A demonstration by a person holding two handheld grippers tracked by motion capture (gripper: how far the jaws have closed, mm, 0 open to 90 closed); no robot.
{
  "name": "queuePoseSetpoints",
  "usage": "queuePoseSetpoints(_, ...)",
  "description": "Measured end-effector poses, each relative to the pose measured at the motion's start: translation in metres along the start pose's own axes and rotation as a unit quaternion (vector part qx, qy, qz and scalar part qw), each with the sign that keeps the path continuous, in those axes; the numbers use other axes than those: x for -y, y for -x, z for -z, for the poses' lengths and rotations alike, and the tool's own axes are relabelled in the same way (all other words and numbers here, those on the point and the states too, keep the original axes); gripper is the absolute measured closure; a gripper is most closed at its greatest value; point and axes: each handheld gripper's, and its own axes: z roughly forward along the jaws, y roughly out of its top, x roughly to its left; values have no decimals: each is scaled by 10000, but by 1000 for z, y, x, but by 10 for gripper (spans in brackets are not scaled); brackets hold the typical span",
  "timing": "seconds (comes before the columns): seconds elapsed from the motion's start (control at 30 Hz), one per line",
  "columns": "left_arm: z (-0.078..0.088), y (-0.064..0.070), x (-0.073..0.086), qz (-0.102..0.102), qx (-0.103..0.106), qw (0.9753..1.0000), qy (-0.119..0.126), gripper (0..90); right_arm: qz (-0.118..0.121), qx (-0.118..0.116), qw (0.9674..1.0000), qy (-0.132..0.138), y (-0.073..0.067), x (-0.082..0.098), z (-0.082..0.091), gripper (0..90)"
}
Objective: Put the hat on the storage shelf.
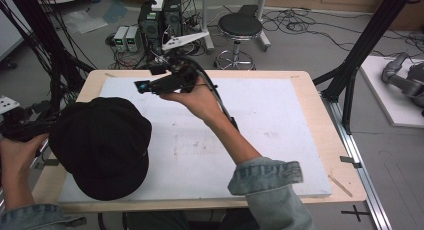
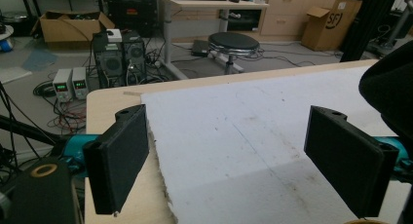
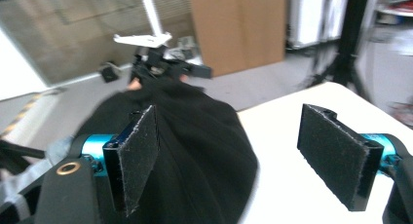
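A black cap (image 1: 102, 145) lies on the left part of the white foam board (image 1: 280, 115). My right gripper (image 1: 142, 85) hangs above the board's far left corner, beyond the cap and pointing left. In the right gripper view its jaws (image 3: 231, 114) stand open with nothing between them, and the cap (image 3: 195, 131) lies past them. My left gripper (image 1: 22, 126) is off the table's left edge, partly hidden among cables. In the left gripper view its jaws (image 2: 228, 114) stand open over the board's corner, with the cap (image 2: 389, 83) at the right edge.
The board rests on a wooden table (image 1: 330, 140). Behind the table stand a black stool (image 1: 240, 27), computer towers (image 1: 160, 17) and power supplies (image 1: 127, 37). Black frame posts (image 1: 360, 50) rise at the right, and cable bundles (image 1: 45, 55) hang at the left.
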Motion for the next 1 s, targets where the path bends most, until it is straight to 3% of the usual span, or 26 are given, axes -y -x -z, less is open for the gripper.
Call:
queuePoseSetpoints(0.1,-3,1,0,-10,0,10000,-36,169,-26,451,9990,-33,5,10,28,217)
queuePoseSetpoints(0.23,-5,1,0,-28,-8,10000,-61,168,-115,836,9964,34,12,26,62,202)
queuePoseSetpoints(0.43,-6,2,0,-33,0,10000,-65,169,-283,1227,9918,205,22,47,105,193)
queuePoseSetpoints(0.5,-7,2,0,-36,0,10000,-73,169,-317,1441,9888,203,25,56,120,191)
queuePoseSetpoints(0.83,-7,2,0,-38,-6,10000,-79,169,-376,1885,9809,293,29,83,148,156)
queuePoseSetpoints(0.97,-8,2,0,-33,-1,10000,-79,169,-373,2209,9741,309,30,98,162,132)
queuePoseSetpoints(1.0,-7,2,0,-32,-6,10000,-82,169,-373,2209,9741,309,30,98,162,132)
